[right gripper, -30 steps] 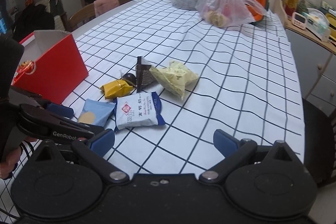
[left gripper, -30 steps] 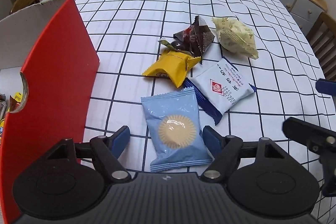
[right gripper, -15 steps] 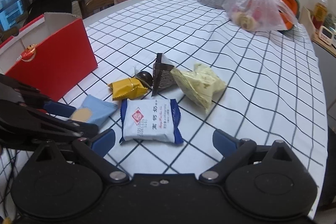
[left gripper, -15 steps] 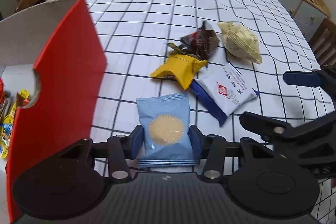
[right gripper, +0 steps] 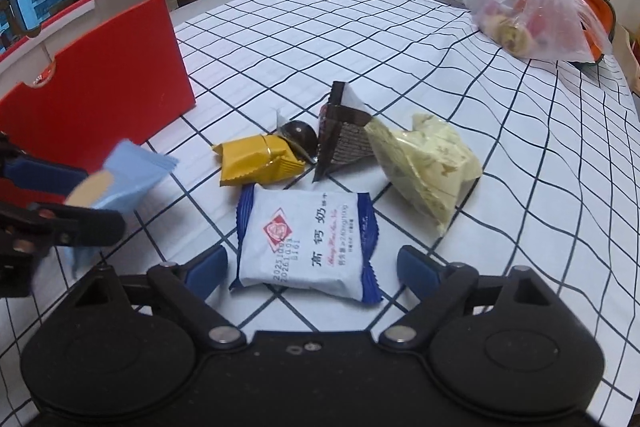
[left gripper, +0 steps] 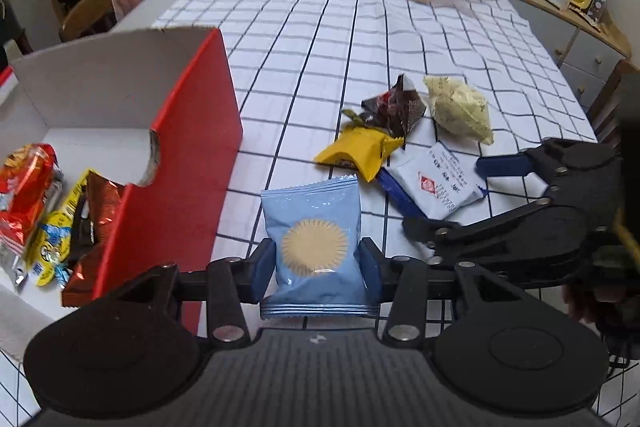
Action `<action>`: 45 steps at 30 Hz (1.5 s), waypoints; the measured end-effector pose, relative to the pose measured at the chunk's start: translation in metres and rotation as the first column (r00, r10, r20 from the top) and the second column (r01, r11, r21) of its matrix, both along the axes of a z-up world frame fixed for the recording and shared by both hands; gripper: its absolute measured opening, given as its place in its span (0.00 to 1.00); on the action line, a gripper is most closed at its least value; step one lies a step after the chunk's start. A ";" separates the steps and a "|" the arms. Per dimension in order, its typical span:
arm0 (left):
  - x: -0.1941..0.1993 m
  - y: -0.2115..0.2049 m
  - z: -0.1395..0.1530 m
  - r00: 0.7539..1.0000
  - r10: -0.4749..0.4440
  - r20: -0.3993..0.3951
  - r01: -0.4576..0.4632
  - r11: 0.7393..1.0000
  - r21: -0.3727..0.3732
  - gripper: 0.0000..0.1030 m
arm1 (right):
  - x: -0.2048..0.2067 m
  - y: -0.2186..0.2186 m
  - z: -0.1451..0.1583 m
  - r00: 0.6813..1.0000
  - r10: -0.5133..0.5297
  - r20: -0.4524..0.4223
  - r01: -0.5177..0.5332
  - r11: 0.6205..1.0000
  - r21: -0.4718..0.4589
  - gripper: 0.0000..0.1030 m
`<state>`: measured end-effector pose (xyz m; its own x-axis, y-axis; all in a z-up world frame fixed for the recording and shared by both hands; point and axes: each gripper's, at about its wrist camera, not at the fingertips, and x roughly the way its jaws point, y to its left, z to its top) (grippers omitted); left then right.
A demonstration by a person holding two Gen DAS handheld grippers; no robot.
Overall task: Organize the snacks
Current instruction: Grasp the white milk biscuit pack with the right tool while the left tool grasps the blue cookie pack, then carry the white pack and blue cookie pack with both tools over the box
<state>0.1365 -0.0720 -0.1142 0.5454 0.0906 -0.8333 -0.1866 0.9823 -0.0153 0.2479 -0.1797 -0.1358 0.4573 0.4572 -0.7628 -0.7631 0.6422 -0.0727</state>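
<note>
One white-blue packet [right gripper: 306, 243] printed "高钙奶", "2025", red diamond logo

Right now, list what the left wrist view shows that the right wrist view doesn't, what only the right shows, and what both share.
Only the left wrist view: the snacks already inside the red box, red and yellow packets, and the left tongs shut on the light blue packet.

Only the right wrist view: the right tongs, closing, their pads astride the white and blue packet without pressing it.

Both: the yellow packet, brown packet, pale green packet and checked tablecloth.
</note>
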 end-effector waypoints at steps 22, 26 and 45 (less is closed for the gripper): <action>-0.015 -0.005 0.014 0.998 -0.052 0.024 0.052 0.998 0.020 0.43 | -0.047 -0.019 0.025 0.988 -0.150 0.039 0.147 0.987 0.068 0.56; -0.023 -0.004 0.023 0.996 -0.082 0.043 0.081 0.997 0.007 0.43 | -0.063 -0.027 0.041 0.981 -0.191 0.040 0.187 0.979 0.086 0.56; -0.065 0.053 0.085 0.971 -0.184 0.152 0.187 0.982 -0.005 0.43 | -0.148 0.001 0.116 0.947 -0.314 0.072 0.295 0.934 0.203 0.56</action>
